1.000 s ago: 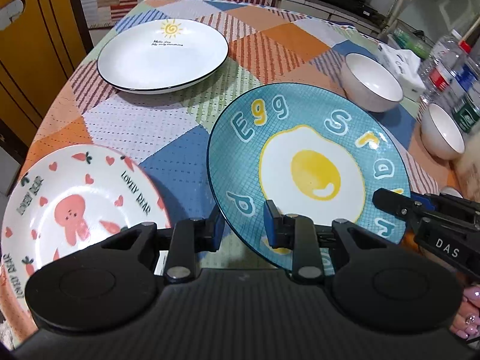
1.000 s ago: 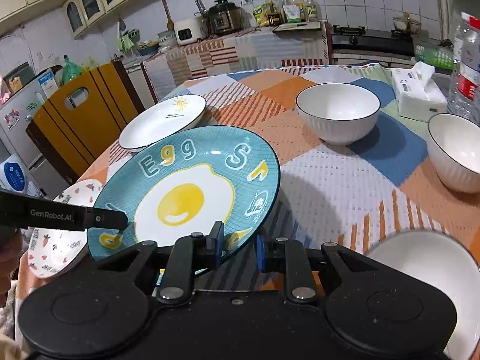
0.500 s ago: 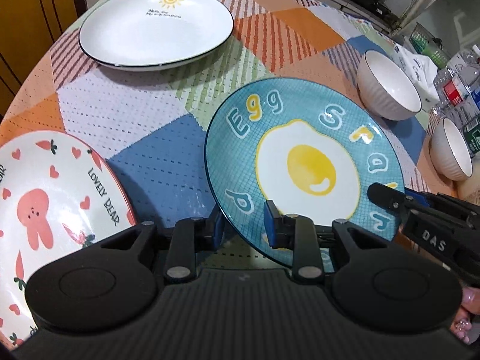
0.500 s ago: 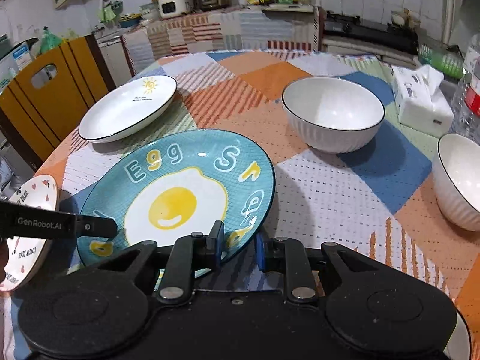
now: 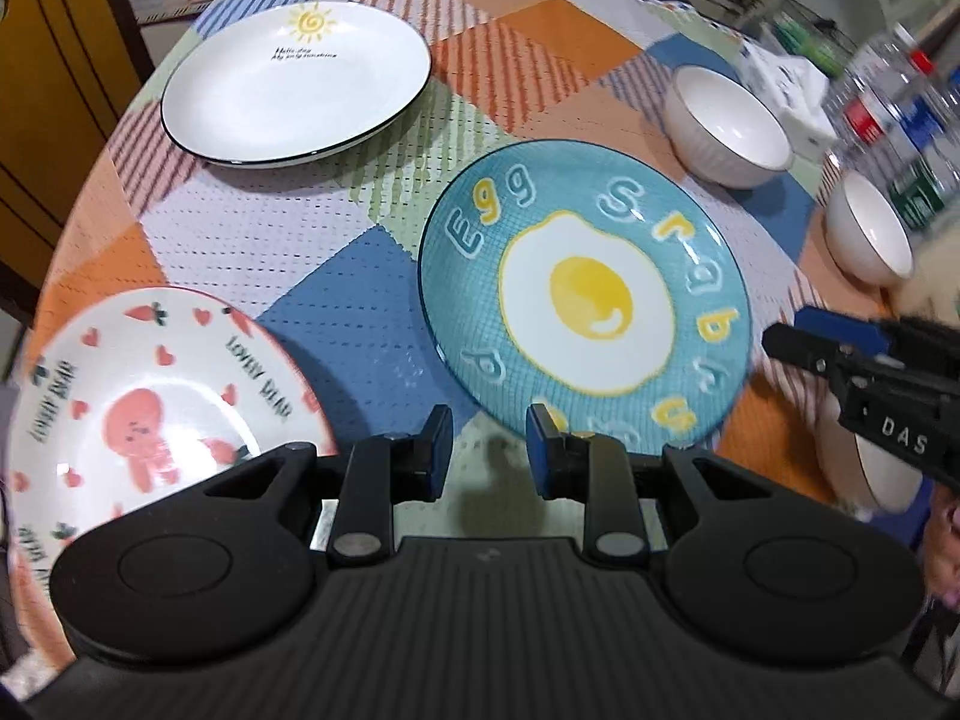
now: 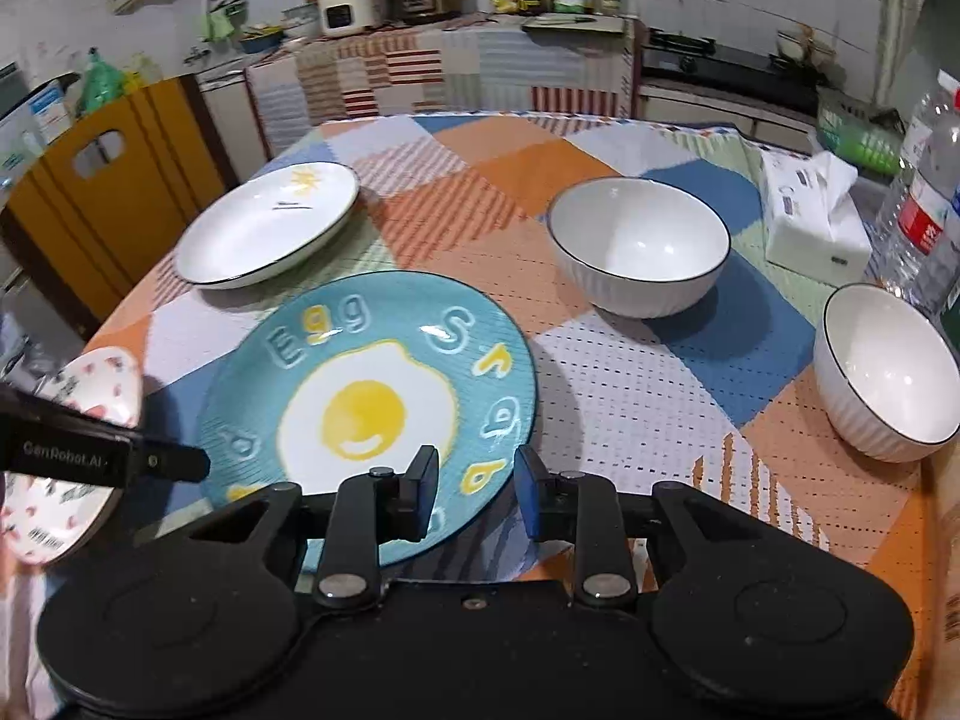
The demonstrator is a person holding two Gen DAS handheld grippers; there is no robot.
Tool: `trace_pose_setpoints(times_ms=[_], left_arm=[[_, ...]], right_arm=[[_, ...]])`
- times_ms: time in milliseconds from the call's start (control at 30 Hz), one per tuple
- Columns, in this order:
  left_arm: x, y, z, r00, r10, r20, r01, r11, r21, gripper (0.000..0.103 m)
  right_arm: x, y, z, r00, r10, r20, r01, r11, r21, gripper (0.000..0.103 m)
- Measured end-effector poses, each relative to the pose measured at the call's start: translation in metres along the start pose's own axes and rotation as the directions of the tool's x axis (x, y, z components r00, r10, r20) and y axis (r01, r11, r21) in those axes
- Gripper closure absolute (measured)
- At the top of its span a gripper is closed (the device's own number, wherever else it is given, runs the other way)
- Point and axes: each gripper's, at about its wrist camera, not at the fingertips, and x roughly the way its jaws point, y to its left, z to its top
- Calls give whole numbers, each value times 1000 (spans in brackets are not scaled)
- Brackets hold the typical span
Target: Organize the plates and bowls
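Observation:
A blue plate with a fried-egg picture point(image 5: 585, 309) point(image 6: 366, 402) lies flat on the patchwork tablecloth. My left gripper point(image 5: 489, 444) is open, its jaws just clear of the plate's near rim. My right gripper point(image 6: 474, 489) is open too, back from the plate's near right rim. A pink-rimmed plate point(image 5: 144, 402) point(image 6: 72, 438) lies at the near left. A white plate with a sun point(image 5: 297, 84) point(image 6: 270, 225) lies far left. Two white bowls point(image 6: 639, 246) point(image 6: 888, 372) stand on the right.
A tissue box point(image 6: 810, 216) and water bottles point(image 6: 927, 198) stand at the table's right edge. A yellow chair back point(image 6: 102, 192) is beyond the left edge. A kitchen counter point(image 6: 456, 54) runs behind the table. Another white dish point(image 5: 882, 474) shows partly under the right gripper.
Both grippers have let go of the blue plate's rim and pulled back a little. The plate now lies on the cloth.

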Motion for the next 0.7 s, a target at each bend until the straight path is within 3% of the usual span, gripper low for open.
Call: trace_pose_setpoints(times_ms=[167, 267, 300, 400, 500, 700], left_arm=[[-37, 2, -8, 1000, 23, -3, -22, 996, 90, 77], [-66, 11, -14, 999, 41, 4, -41, 990, 132, 74], [-75, 16, -15, 999, 43, 10, -44, 990, 135, 74], [-101, 37, -21, 998, 64, 27, -66, 992, 110, 55], [-121, 57, -27, 992, 119, 49, -124, 986, 116, 53], [-140, 102, -44, 983, 179, 30, -181, 978, 105, 51]], right_arm=[[-26, 16, 1, 1000, 28, 6, -28, 998, -57, 63], [-44, 31, 2, 999, 46, 19, -43, 993, -107, 53], [-51, 37, 2, 998, 53, 25, -49, 991, -127, 50], [-66, 56, 5, 998, 61, 29, -55, 980, -189, 46], [-81, 76, 6, 997, 64, 48, -50, 968, -248, 39], [-96, 115, 8, 989, 135, 53, -111, 942, -317, 36]])
